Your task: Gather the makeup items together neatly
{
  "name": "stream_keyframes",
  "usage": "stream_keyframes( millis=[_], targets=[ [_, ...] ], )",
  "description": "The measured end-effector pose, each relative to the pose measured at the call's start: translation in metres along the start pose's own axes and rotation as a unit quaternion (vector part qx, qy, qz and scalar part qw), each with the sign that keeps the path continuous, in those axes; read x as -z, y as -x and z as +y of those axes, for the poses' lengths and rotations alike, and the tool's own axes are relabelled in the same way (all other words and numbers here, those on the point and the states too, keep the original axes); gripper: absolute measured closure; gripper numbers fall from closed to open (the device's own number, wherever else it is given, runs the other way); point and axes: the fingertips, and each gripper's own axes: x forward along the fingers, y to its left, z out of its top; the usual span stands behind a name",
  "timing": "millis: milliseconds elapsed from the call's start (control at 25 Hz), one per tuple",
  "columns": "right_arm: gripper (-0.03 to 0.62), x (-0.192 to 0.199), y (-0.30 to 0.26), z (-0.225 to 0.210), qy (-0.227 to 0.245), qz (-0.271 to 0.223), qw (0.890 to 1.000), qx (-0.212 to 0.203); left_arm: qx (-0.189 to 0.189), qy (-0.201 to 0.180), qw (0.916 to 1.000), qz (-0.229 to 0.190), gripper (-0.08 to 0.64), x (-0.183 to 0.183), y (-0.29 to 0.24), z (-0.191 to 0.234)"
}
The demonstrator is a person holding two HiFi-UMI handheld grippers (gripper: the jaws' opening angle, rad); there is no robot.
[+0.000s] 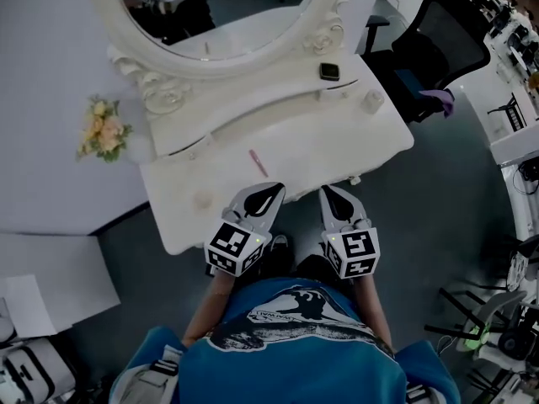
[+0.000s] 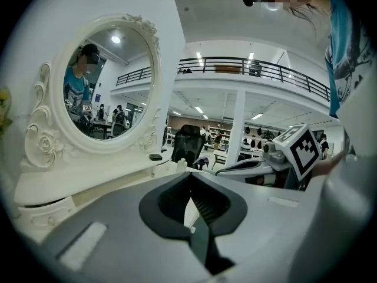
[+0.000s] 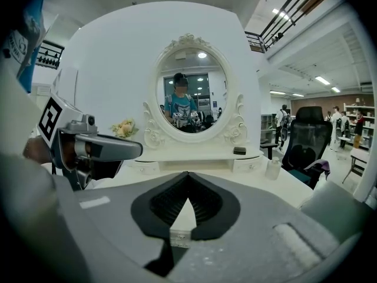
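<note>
A white vanity table (image 1: 370,146) carries a thin pink pencil (image 1: 258,163) near its front. A black compact (image 1: 329,71) lies on the raised shelf under the oval mirror (image 1: 219,15), and a small clear bottle (image 1: 372,101) stands at the right. My left gripper (image 1: 276,190) and right gripper (image 1: 325,192) hover side by side at the table's front edge, just short of the pencil. Both are shut and hold nothing. In the right gripper view the compact (image 3: 239,150) and bottle (image 3: 273,168) lie ahead to the right.
A bunch of pale flowers (image 1: 103,130) lies left of the mirror. A black office chair (image 1: 438,40) stands beyond the table's right end. Two small drawers sit under the shelf (image 3: 194,157). Desks and stands crowd the floor on the far right.
</note>
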Motion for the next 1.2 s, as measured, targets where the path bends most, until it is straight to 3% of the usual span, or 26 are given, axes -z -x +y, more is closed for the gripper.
stream_keyframes(
  millis=[240,440,640,880,1200],
  targets=[
    [0.589,0.003,-0.005,-0.009,-0.007,0.019,1.0,-0.006,-0.002,0.015,0.9999,0.006,0.548,0.005,-0.007,-0.002],
    [0.589,0.0,-0.023,-0.015,-0.005,0.025,0.999,-0.033,-0.029,0.031,0.999,0.016,0.548,0.014,-0.008,0.005],
    [0.589,-0.008,-0.055,-0.035,0.012,0.029,0.997,-0.066,-0.084,0.043,0.9956,0.006,0.548,0.009,-0.015,0.027],
    [0.589,-0.029,-0.095,-0.069,0.034,0.032,0.992,-0.114,-0.174,0.066,0.9825,-0.009,0.548,-0.004,-0.029,0.057],
    [0.588,-0.051,-0.141,-0.117,0.054,0.025,0.988,-0.142,-0.232,0.075,0.9698,-0.014,0.548,-0.016,-0.055,0.067]
  ],
)
